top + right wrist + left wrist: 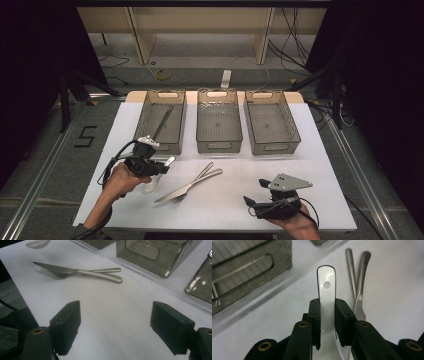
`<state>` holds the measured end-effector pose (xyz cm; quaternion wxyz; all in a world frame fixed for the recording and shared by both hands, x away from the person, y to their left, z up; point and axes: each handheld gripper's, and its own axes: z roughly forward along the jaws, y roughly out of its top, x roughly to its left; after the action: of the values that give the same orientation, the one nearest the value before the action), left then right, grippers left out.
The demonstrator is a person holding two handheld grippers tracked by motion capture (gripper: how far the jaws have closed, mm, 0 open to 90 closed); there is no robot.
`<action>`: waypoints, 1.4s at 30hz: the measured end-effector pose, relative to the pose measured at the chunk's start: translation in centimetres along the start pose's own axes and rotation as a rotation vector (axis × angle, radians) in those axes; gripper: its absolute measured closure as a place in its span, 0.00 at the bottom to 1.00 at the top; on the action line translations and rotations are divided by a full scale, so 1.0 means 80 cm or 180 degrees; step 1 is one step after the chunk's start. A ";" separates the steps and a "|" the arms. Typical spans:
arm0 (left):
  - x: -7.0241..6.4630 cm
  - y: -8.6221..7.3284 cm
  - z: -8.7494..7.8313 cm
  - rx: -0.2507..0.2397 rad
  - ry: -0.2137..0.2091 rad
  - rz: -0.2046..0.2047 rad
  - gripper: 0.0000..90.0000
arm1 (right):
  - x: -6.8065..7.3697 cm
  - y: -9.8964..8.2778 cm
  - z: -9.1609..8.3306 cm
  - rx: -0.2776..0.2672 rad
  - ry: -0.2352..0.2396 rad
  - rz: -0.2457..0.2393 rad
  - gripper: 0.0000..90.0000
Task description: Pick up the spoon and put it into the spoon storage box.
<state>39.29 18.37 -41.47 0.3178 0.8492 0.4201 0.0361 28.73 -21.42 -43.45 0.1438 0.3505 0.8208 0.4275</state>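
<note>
My left gripper (161,165) is shut on the handle of a white spoon (150,186), lifted just above the white table cover at the left. In the left gripper view the jaws (327,308) press both sides of the spoon's handle (326,282), whose holed end sticks out past them. A steel knife (186,187) and fork (199,178) lie crossed at the middle of the cover, and in the right gripper view the knife (62,269) rests over the fork (50,273). My right gripper (254,192) rests near the front right edge, open (116,325), with nothing between its pads.
Three smoky clear bins stand in a row at the back: the left bin (145,120) holds a metal utensil (163,121), the middle bin (200,125) and right bin (295,127) hold nothing. The white cover (320,170) ends near my hands.
</note>
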 end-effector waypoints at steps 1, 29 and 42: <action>-0.001 0.004 -0.001 -0.0046 -0.0005 -0.0006 0.84 | 0.000 0.000 0.000 0.0002 0.0004 0.0004 0.28; -0.005 0.137 0.025 -0.0575 0.0071 -0.0028 0.84 | -0.003 0.000 0.000 -0.0006 0.0004 0.0034 0.28; -0.009 0.166 0.039 -0.0685 0.0086 -0.0063 0.84 | -0.003 -0.001 0.000 -0.0008 0.0001 0.0019 0.28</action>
<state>49.03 10.31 -36.20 0.4018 0.8054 0.4264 0.0893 28.89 -21.66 -43.50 0.1428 0.3528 0.8192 0.4290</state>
